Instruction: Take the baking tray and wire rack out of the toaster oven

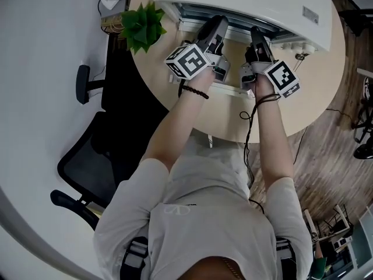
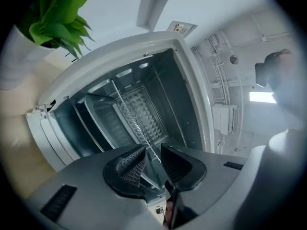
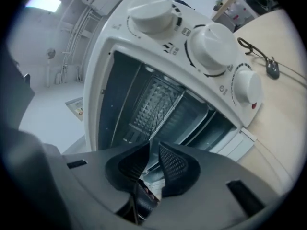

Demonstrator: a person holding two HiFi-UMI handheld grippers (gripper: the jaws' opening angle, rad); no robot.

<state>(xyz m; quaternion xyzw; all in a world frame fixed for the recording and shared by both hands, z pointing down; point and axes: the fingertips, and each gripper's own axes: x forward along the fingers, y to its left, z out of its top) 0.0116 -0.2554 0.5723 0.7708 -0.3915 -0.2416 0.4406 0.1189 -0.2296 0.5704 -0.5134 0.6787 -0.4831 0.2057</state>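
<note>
Presently we record the following items.

Item one: white toaster oven [image 1: 250,2], standing on the round pale wooden desk [image 1: 291,107]. Its door [image 2: 45,131] is folded down and open. Three round white knobs [image 3: 208,49] run along its control panel.

Item two: thin silver wire rack [image 2: 133,115], seated inside the oven cavity with its front bar facing the opening.

Item three: grey metal baking tray [image 2: 98,116], also inside the cavity, on the level just beneath the rack, with its rounded rim toward the door.

Item four: left gripper [image 2: 152,152], held at the oven mouth. We note its jaws partly apart. The rack's front bar runs into the gap between them, and the ribbed pads stand off it on both sides, gripping nothing.

Item five: right gripper [image 3: 153,150], beside the left one at the same opening. We find its jaws parted by a narrower gap, with the same front bar leading into it and neither pad pressed on the wire.

Item six: green leafy potted plant [image 1: 143,25], at the desk's edge, left of the oven.

Item seven: black office chair [image 1: 87,156], on the floor beside the desk, at the person's left.

Item eight: small dark fitting on a thin cord [image 3: 272,70], lying on the desk near the knob end of the oven.
</note>
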